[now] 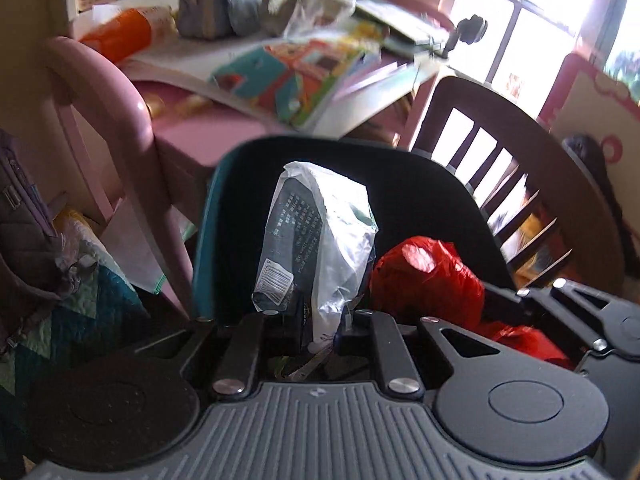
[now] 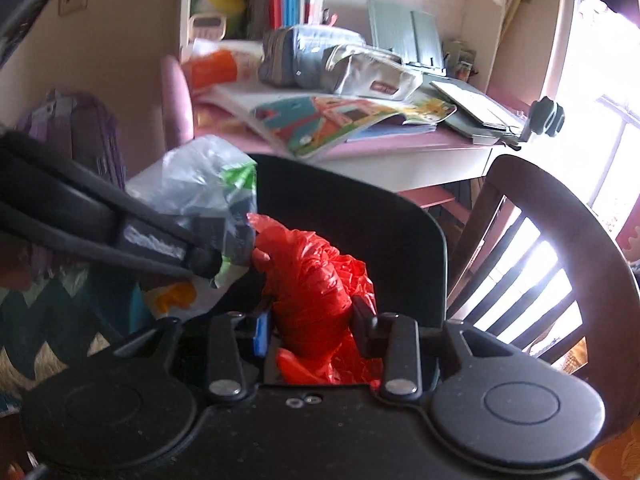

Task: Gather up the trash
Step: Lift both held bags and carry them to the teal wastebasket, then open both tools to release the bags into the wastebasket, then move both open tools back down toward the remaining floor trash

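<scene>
**Ana:** Left wrist view first: the left tool [image 1: 320,320] is clamped on a clear wrapper [image 1: 320,236] with dark print and a barcode, and the wrapper stands straight up out of the grip. Behind it is a black bin [image 1: 420,184], rim towards us.

**Ben:** And the right tool [image 2: 312,316]? From here its 2 fingers look pressed into that red bag [image 2: 320,280].

**Ana:** Yes, closed on it, low down on the crumpled bulk. The bag sits right at the mouth of the bin, and the wrapper is just beside it, to the left. In the right wrist view you can see the left tool coming in from the side, holding the wrapper over the bin's left edge.

**Ben:** So both pieces are held at the bin. What would make the drop tidy?

**Ana:** My guess: get each piece well past the rim before letting go. The wrapper is light and tall, so it could catch the edge or flutter out onto the quilt [image 1: 92,304] below. I'd lower it inside first.

**Ben:** And the bag?

**Ana:** Soft, springy plastic. It may cling to a finger when the grip opens, so open wide and draw straight back. I'd release 1 at a time, since the 2 tools are close enough to knock each other.

**Ben:** The worktop [image 2: 400,160] behind is a mess of books.

**Ana:** Whether any of that counts as trash, I can't tell.
</scene>
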Tool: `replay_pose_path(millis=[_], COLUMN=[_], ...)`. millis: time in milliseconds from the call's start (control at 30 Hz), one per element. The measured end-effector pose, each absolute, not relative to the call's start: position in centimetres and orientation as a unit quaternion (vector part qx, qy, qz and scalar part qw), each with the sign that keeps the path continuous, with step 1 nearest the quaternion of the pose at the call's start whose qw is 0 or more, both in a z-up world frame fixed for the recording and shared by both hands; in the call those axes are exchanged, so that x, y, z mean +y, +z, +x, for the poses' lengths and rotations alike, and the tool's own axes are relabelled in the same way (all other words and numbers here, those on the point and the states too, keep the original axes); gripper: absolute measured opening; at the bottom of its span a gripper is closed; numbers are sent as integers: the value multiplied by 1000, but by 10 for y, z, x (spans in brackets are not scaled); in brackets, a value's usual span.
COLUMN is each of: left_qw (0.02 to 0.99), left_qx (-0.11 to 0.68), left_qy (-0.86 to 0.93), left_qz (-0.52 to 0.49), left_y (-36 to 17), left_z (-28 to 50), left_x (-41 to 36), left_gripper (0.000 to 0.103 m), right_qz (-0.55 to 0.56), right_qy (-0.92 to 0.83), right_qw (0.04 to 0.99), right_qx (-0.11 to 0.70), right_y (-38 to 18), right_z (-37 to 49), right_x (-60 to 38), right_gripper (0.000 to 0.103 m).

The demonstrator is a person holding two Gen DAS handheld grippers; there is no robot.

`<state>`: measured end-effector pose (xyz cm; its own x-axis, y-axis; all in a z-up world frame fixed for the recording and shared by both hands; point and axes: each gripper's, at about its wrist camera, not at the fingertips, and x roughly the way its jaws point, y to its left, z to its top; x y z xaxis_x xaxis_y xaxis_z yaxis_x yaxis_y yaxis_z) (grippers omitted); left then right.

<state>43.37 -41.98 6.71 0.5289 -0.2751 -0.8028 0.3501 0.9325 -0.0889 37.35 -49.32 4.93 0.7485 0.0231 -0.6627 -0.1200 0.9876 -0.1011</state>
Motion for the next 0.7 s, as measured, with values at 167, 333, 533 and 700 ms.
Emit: replay_pose_path(millis=[167,333,533,700], left_qw=[866,864,873,881], left_qx=[468,466,450,432], left_qy=[-166,-175,-174,-179], left_qz=[58,75,77,71], left_y=[55,54,63,79], left_z=[439,436,428,413], left_x=[-421,-426,-425,-414], left_gripper=[14,20,63,64], right_qz=[-82,-74,-90,-93], right_qy=[35,41,38,43], right_qw=[928,924,927,931], right_qx=[361,372,363,352], right_y=[46,46,52,66], right_z=[373,373,362,348], right_x=[-490,-492,-487,-483], right_gripper=[40,50,52,53])
